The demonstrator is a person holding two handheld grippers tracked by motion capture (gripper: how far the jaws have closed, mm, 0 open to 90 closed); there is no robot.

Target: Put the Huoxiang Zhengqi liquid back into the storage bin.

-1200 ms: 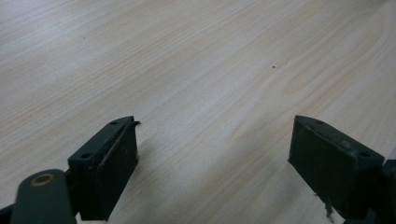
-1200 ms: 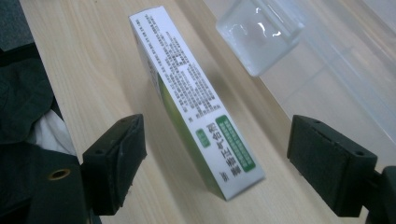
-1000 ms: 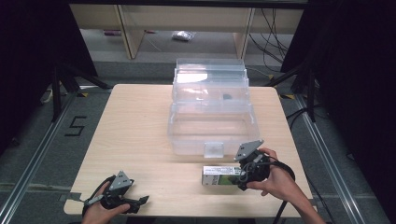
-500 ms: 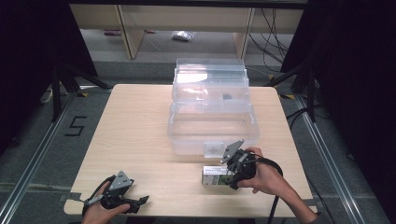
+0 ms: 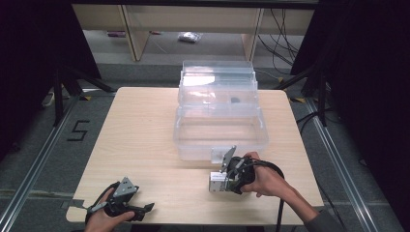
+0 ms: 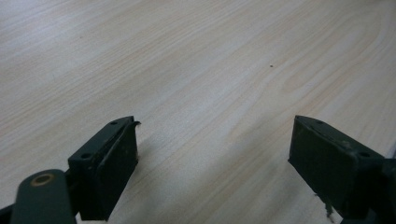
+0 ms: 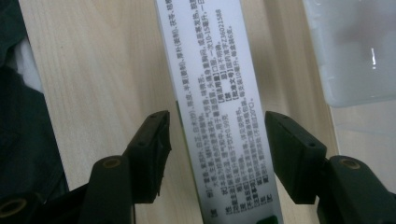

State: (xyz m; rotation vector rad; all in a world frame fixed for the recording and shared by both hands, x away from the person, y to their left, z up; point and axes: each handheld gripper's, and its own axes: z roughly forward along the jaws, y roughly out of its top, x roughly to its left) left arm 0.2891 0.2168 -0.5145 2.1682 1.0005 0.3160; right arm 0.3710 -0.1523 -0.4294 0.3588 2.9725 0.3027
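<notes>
A small white carton printed with black text lies on the wooden table, just in front of a clear plastic storage box. My right gripper is over the carton, held by a hand. In the right gripper view the carton runs lengthwise between the jaws of the right gripper. The jaws stand open on either side of it, with a thin gap at the left one. My left gripper rests at the table's near left corner. The left gripper is open over bare wood.
The clear box's lid is folded open at the back, with a small dark item inside. A corner of the box lies close beside the right jaw. Cables and shelving stand beyond the table's far edge.
My right gripper has slid left along the table and lowered over the white carton, so its jaws now straddle it. The left gripper has stayed put.
</notes>
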